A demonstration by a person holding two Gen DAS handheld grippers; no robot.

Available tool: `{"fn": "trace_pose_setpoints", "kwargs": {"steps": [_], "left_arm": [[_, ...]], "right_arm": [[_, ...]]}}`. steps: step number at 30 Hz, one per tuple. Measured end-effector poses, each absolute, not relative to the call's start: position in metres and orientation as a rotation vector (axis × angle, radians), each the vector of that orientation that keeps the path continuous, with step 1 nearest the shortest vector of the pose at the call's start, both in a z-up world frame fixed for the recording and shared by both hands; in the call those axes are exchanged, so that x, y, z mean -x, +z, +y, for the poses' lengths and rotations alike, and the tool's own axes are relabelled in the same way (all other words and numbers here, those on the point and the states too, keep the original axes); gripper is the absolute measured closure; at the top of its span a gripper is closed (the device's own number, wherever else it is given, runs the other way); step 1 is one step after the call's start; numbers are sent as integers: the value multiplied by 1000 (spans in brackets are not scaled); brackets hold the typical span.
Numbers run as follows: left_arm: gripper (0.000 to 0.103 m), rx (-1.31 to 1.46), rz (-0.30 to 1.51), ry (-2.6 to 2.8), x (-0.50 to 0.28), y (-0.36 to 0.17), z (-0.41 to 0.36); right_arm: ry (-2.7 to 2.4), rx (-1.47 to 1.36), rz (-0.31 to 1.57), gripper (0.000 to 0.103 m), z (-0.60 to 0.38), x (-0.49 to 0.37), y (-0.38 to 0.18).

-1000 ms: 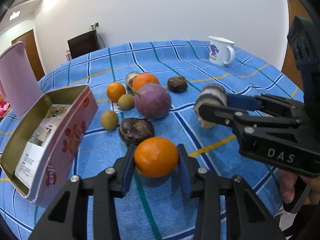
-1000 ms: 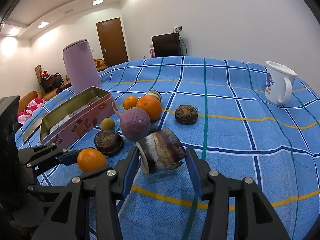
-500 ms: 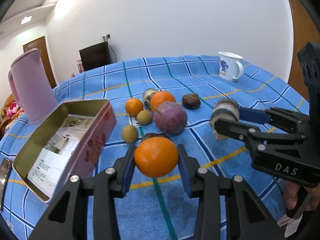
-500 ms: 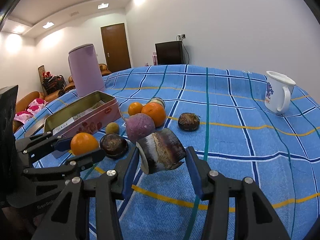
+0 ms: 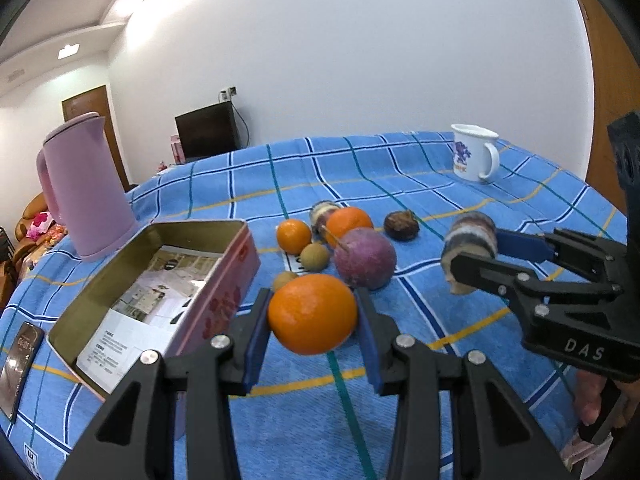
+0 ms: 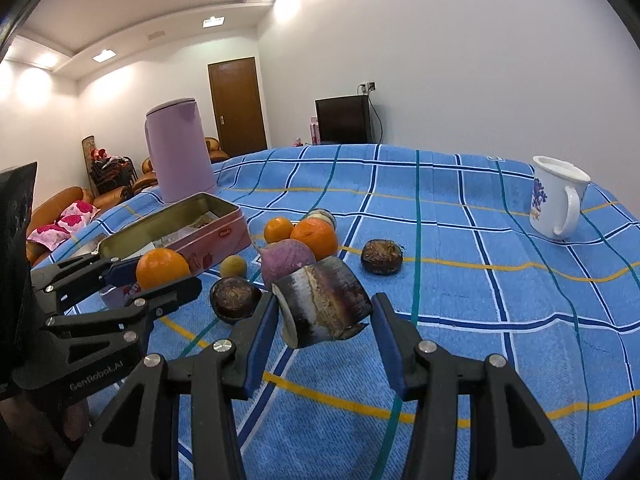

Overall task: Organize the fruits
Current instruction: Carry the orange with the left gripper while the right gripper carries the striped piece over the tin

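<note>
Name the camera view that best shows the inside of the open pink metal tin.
The left wrist view: it looks down into the open pink metal tin, showing printed papers on its floor. The right wrist view shows the tin side-on, its interior mostly hidden.

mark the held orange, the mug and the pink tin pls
held orange (image 5: 312,312): left wrist view, centre of its peel.
mug (image 6: 554,200): right wrist view, front wall.
pink tin (image 5: 224,292): left wrist view, outer side wall.

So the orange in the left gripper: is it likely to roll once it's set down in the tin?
Probably. The orange is round, with no visible flat side, so it may roll. The tin has raised walls that should stop it. The paper lining looks smooth, so it might slide too. The left gripper holds it by its sides.
</note>
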State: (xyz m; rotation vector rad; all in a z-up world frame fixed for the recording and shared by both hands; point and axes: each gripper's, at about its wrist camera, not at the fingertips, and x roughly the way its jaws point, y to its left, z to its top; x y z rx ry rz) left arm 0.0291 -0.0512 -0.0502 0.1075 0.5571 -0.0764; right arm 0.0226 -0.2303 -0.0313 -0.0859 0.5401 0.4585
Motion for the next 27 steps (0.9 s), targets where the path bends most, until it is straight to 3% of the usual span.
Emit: {"fn": "trace_pose_setpoints", "kwargs": {"steps": [27], "left_arm": [[61,-101,462,58,-29,-29,-12]], "right_arm": [[489,112,512,53,-213,-24,-19]]}}
